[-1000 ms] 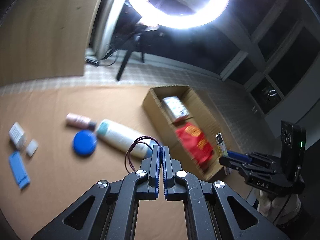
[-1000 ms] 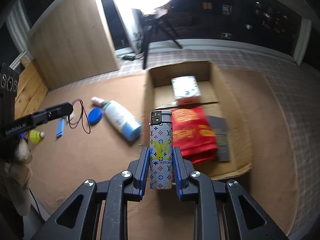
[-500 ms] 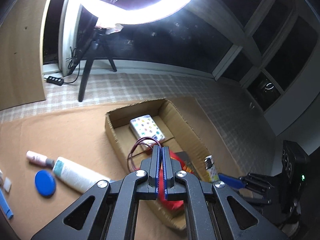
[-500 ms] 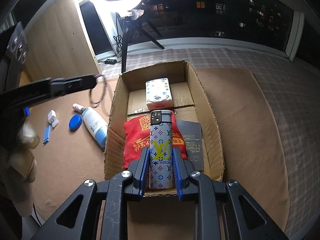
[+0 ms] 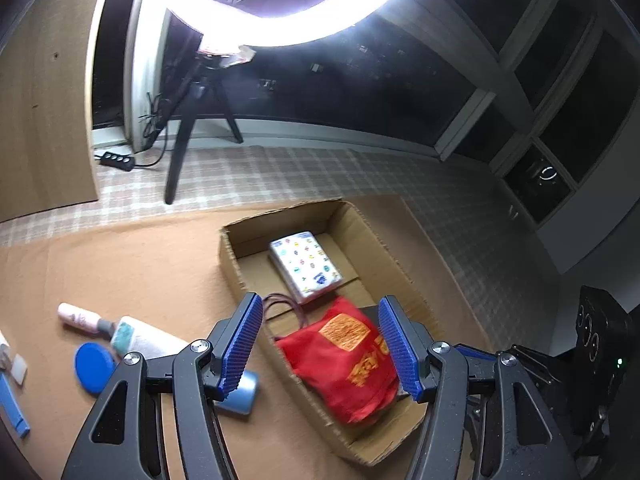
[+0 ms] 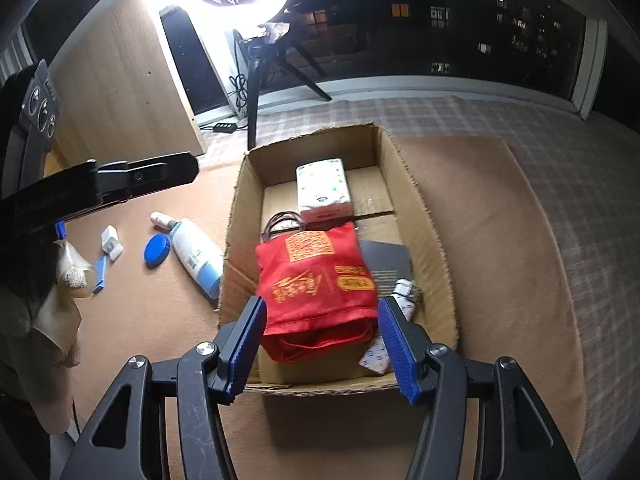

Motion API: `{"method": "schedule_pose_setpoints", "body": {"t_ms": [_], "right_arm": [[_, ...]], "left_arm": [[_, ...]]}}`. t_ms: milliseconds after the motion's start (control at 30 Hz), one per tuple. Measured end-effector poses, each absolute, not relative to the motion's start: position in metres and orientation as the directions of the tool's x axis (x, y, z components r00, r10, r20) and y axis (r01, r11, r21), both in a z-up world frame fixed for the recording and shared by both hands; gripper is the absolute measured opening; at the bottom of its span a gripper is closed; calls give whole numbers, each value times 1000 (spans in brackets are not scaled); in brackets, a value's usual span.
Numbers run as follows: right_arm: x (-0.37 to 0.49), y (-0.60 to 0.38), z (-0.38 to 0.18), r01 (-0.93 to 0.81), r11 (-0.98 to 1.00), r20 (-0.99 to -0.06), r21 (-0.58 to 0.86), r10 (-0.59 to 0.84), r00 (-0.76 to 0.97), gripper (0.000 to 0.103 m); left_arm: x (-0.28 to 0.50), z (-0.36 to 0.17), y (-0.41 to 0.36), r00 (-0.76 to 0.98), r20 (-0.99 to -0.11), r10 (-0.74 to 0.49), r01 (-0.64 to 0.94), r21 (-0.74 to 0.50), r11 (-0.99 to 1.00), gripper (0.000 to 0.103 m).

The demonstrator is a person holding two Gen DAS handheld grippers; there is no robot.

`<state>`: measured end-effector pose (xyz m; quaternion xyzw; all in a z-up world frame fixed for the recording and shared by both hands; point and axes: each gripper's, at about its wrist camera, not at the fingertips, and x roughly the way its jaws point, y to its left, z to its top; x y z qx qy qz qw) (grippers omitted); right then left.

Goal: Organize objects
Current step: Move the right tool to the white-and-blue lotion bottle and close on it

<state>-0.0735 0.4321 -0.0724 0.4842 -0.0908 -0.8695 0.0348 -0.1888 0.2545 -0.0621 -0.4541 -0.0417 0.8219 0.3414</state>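
An open cardboard box (image 6: 434,220) (image 5: 230,268) holds a patterned tissue pack (image 6: 323,188) (image 5: 306,266), a red bag (image 6: 316,276) (image 5: 344,356), a black booklet (image 6: 390,264) and a dark red cord loop (image 6: 282,220) (image 5: 280,306). A patterned lighter (image 6: 404,294) lies in the box at the bag's right, partly behind my right finger. My right gripper (image 6: 320,348) hangs over the box's near end, jaws opening, nothing between them. My left gripper (image 5: 320,344) (image 6: 188,168) is above the box's left side, jaws opening and empty.
On the brown mat left of the box lie a white and blue bottle (image 6: 196,256) (image 5: 160,344), a blue round lid (image 6: 157,251) (image 5: 94,366), a small pink bottle (image 5: 78,318), a white block (image 6: 110,238) and a blue strip (image 6: 100,272). A ring light tripod (image 6: 252,92) stands behind.
Both grippers swung over the box, then opened. The right let go of the lighter, which now lies in the box. The left released the cord loop, which now lies beside the red bag.
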Motion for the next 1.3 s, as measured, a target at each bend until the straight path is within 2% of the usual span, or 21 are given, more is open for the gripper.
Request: {"method": "schedule_pose_setpoints", "body": {"t_ms": [400, 700, 933, 1300], "right_arm": [[-88, 380, -76, 42, -965, -822, 259, -243, -514, 54], [-103, 329, -80, 129, -951, -826, 283, -310, -472, 54], [-127, 300, -85, 167, -940, -834, 298, -342, -433, 54], [-195, 274, -121, 146, -957, -884, 251, -289, -367, 54]], "left_arm": [[-193, -74, 168, -397, -757, 519, -432, -345, -834, 64], [-185, -102, 72, -413, -803, 430, -321, -313, -894, 64], [-173, -120, 22, -404, -820, 407, -257, -325, -910, 63], [-143, -122, -10, -403, -822, 402, -239, -329, -913, 63]]}}
